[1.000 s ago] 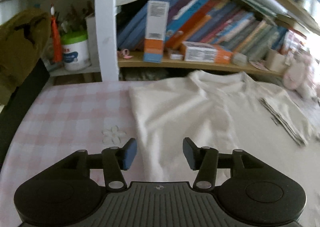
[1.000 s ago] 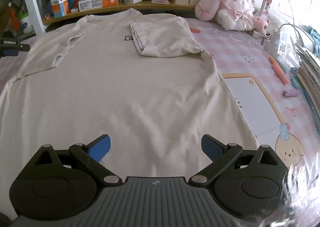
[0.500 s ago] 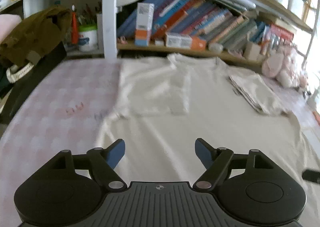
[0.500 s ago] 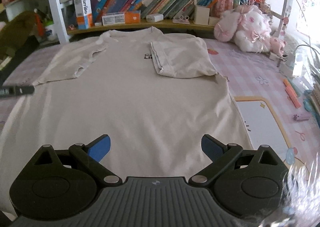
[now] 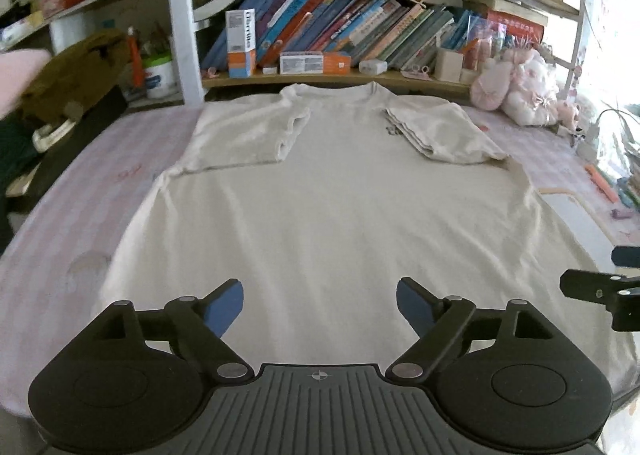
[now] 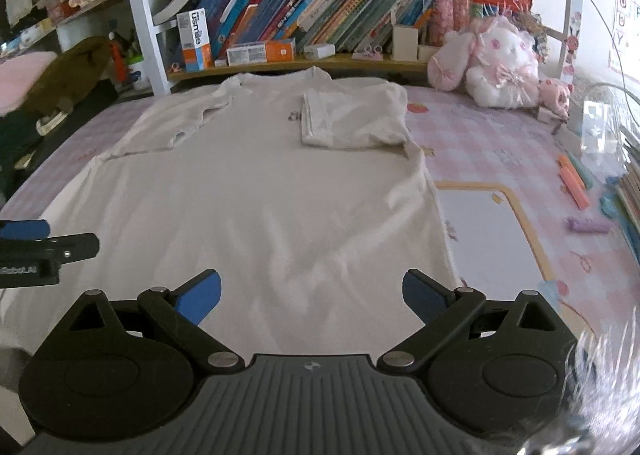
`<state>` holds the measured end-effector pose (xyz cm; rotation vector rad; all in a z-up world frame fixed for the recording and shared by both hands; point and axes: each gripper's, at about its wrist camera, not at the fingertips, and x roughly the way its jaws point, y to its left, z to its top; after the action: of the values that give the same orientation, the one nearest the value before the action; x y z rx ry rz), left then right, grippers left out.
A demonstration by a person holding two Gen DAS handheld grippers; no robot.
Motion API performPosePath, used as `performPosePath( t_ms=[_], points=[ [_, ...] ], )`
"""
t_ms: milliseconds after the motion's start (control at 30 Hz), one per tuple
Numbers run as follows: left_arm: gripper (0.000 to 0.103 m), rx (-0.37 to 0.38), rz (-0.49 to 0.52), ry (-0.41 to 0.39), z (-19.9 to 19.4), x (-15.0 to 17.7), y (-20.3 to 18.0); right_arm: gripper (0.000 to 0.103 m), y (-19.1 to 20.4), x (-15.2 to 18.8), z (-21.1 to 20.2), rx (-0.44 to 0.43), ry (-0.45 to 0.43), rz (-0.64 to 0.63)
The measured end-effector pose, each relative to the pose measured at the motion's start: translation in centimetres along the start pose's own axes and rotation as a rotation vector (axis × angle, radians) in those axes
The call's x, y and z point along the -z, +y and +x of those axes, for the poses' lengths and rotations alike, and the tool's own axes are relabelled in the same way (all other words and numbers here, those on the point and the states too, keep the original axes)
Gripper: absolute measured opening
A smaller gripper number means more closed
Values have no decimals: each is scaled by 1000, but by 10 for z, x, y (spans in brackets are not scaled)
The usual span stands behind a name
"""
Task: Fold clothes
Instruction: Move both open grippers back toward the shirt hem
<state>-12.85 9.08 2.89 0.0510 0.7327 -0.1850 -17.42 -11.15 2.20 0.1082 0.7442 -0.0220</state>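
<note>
One cream T-shirt [image 5: 332, 215] lies flat on the pink checked counter [image 5: 72, 223], collar toward the far edge below the bookshelf [image 5: 360, 75], hem at the near edge. Both of its two sleeves are turned inward onto the chest: the left sleeve [image 5: 244, 135] and the right sleeve [image 5: 440, 131] (the latter half covers a small dark print). The left claw [image 5: 320, 305] and the right claw [image 6: 312, 291] hover over the hem, each with its blue pads spread wide and nothing between them. With the sleeves in and the body at full length, the garment appears part-folded; the claws' position suggests a hem-to-collar fold. To do that well, each claw should pinch both cloth layers near a hem corner, the pair rising together and keeping the hem taut and level so that the tucked sleeves are not dragged open. Count: one shirt, two sleeves folded, two claws; beside the far right corner sit two pink plush toys [image 6: 500, 63].
</note>
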Motion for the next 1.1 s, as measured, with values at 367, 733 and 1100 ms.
performPosePath(
  t_ms=[367, 733, 1100],
  points=[
    [87, 19, 8, 39, -36, 38, -27, 98, -30, 37, -36, -20, 11, 13],
    [87, 57, 61, 84, -60, 62, -33, 98, -14, 51, -45, -67, 37, -3],
    [87, 10, 61, -12, -82, 71, -10, 98, 11, 62, -66, -15, 36, 1]
  ],
)
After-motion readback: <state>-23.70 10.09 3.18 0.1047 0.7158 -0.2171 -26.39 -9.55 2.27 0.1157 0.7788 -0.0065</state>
